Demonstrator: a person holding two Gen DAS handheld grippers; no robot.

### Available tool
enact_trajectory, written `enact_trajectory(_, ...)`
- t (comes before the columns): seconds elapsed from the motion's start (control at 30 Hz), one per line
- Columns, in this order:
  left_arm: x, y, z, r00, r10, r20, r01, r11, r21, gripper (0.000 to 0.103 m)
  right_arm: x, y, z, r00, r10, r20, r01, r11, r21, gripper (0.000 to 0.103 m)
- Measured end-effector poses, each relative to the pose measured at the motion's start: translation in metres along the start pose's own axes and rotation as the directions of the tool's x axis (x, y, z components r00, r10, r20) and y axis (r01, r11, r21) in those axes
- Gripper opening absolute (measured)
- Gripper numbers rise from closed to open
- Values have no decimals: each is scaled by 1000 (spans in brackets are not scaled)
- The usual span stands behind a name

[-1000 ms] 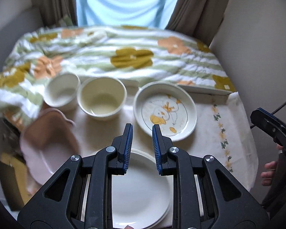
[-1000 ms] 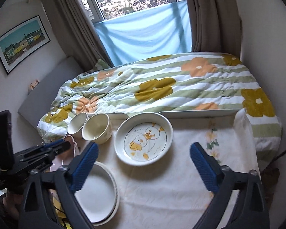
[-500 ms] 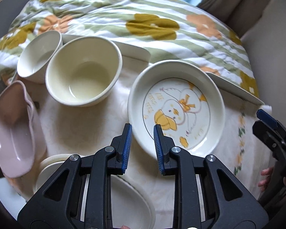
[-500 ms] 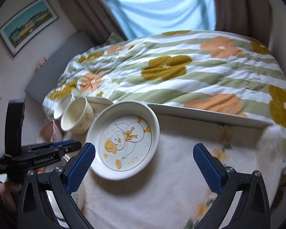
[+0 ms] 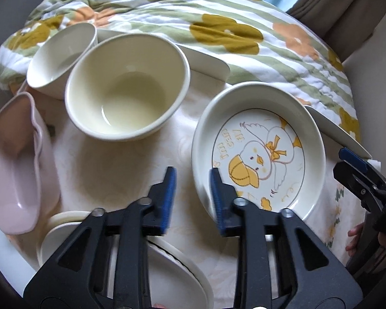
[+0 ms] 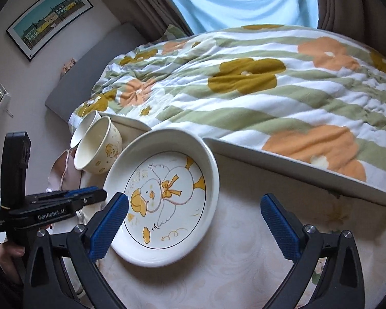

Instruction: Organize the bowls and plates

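A white deep plate with a duck drawing (image 5: 260, 152) (image 6: 164, 195) lies on the table. My left gripper (image 5: 191, 185) is open a little; its right finger sits over the plate's near-left rim and its left finger is outside it. My right gripper (image 6: 193, 221) is wide open and empty, just before the plate's right side. A large cream bowl (image 5: 126, 87) (image 6: 97, 149) and a smaller white bowl (image 5: 61, 54) (image 6: 83, 126) stand at the back left. A pink wavy dish (image 5: 12, 164) lies at the left. Stacked white plates (image 5: 177, 275) lie under my left gripper.
The table carries a pale patterned cloth (image 6: 239, 265). A bed with a flowered quilt (image 6: 257, 77) runs along the table's far edge behind a white rail (image 6: 296, 167). A wall stands to the right. My right gripper also shows in the left wrist view (image 5: 360, 177).
Both grippers have moved forward and down toward the duck plate. My left gripper's fingers have spread slightly and now straddle the plate's near-left rim.
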State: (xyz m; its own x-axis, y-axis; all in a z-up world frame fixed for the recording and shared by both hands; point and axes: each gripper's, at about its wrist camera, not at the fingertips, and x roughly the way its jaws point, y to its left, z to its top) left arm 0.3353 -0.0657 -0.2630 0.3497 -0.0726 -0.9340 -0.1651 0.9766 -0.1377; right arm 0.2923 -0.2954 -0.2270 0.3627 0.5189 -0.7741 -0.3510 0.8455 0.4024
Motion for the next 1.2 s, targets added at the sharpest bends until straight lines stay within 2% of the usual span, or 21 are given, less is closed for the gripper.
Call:
enact_trajectory(0.03, 1, -1, 1, 1000, -1, -6, 1, 1000, -1, 102, 0, -1, 0, 1000, 7, -3, -7, 1000, -2, 102)
enact_trajectory(0.13, -1, -4, 2, 1000, -13, 16, 13, 1000, 1, 103, 0, -3, 1, 1000, 10, -3, -10, 1000, 1, 102)
enact_trajectory(0.23, 0, -7, 5, 1000, 8, 11, -8, 1000, -3, 103, -1, -4, 2, 1000, 5, -3, -5, 1000, 5, 102)
enact_trajectory(0.3, 1, -7, 5, 1000, 21, 9, -21, 1000, -4, 103, 4, -3, 3, 999, -24, -47, 23, 1000, -16, 102)
enact_trajectory(0.37, -1, -4, 5, 1000, -6, 19, 7, 1000, -26, 103, 8, -4, 4, 995, -54, -83, 51, 998, -36, 102)
enact_trajectory(0.53, 6, 2, 4, 998, -66, 11, 66, 996, -65, 102, 12, -6, 4, 992, -84, -92, 77, 994, -77, 102)
enact_trajectory(0.6, 9, 4, 2, 996, -88, 17, 89, 993, -78, 100, 17, -7, 5, 993, -72, -99, 62, 993, -99, 99)
enact_trajectory(0.63, 12, 4, 2, 995, -94, 21, 96, 992, -77, 91, 21, -10, 6, 993, -57, -103, 47, 994, -100, 95)
enact_trajectory(0.67, 15, 4, 3, 995, -96, 19, 98, 992, -76, 72, 24, -11, 6, 992, -49, -113, 38, 995, -94, 81)
enact_trajectory(0.7, 21, 4, 2, 996, -88, 2, 88, 994, -72, 62, 30, -15, 6, 991, -36, -131, 25, 996, -85, 65)
enact_trajectory(0.73, 25, 3, 1, 997, -81, -14, 80, 995, -67, 48, 33, -16, 6, 989, -31, -142, 20, 997, -79, 59)
enact_trajectory(0.83, 35, 4, -2, 995, -95, -25, 93, 993, -69, 40, 35, -15, 6, 992, -27, -123, 16, 995, -93, 51)
enact_trajectory(0.9, 35, 3, -3, 996, -85, -14, 84, 995, -58, 30, 38, -14, 6, 991, -19, -130, 6, 995, -102, 29)
enact_trajectory(1.0, 36, 3, -3, 995, -101, -10, 100, 993, -57, 23, 41, -14, 5, 991, -7, -132, -7, 994, -106, 19)
enact_trajectory(1.07, 36, 2, -4, 994, -111, -8, 111, 993, -49, 18, 44, -13, 4, 990, 8, -140, -22, 995, -101, 14)
enact_trajectory(1.2, 35, -2, -4, 995, -99, -4, 99, 995, -31, 17, 42, -12, 4, 992, 8, -130, -21, 995, -101, 14)
